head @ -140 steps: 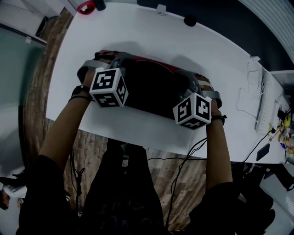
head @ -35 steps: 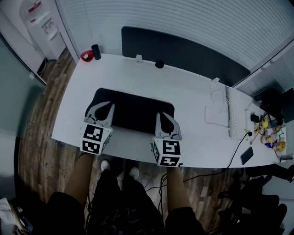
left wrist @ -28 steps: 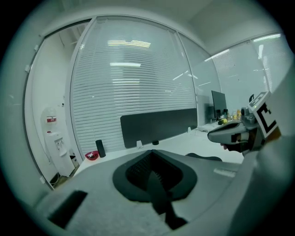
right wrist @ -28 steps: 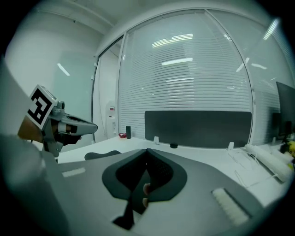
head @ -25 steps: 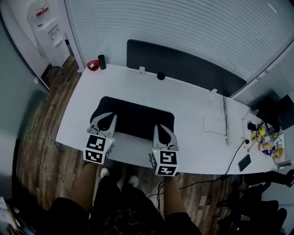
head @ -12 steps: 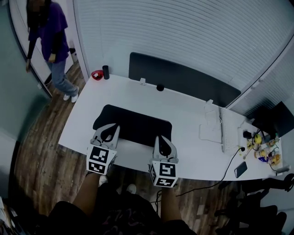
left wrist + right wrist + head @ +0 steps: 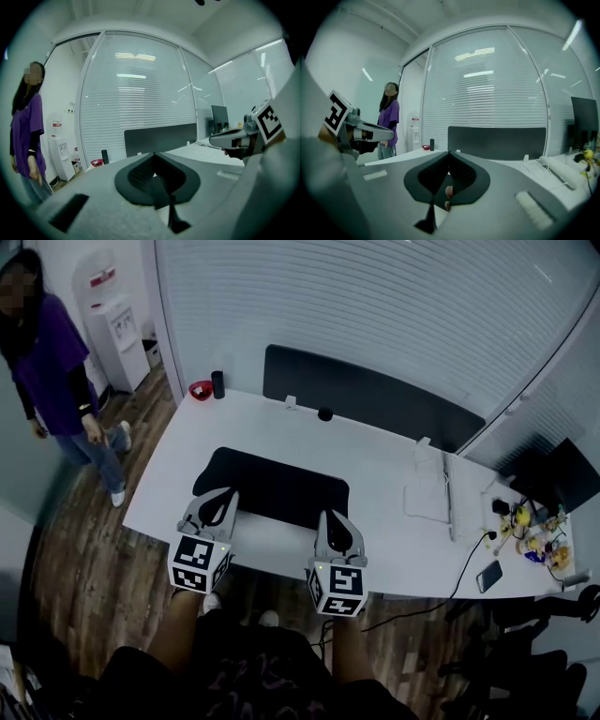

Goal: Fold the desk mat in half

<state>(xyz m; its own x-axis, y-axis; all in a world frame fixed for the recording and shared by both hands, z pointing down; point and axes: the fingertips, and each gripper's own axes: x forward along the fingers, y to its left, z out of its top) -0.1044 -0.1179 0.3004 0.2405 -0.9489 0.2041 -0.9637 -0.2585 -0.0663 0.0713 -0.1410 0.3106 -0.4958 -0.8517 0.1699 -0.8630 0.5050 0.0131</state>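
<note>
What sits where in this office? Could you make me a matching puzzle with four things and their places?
Things:
1. desk mat
2. red dish
3. dark panel
4. water dispenser

Places:
A. by the wall, left of the desk
B. upright along the desk's far edge
C. at the desk's far left corner
D. flat near the desk's front edge

Pairs: 1-D, 2-C, 3-B, 4-A
</note>
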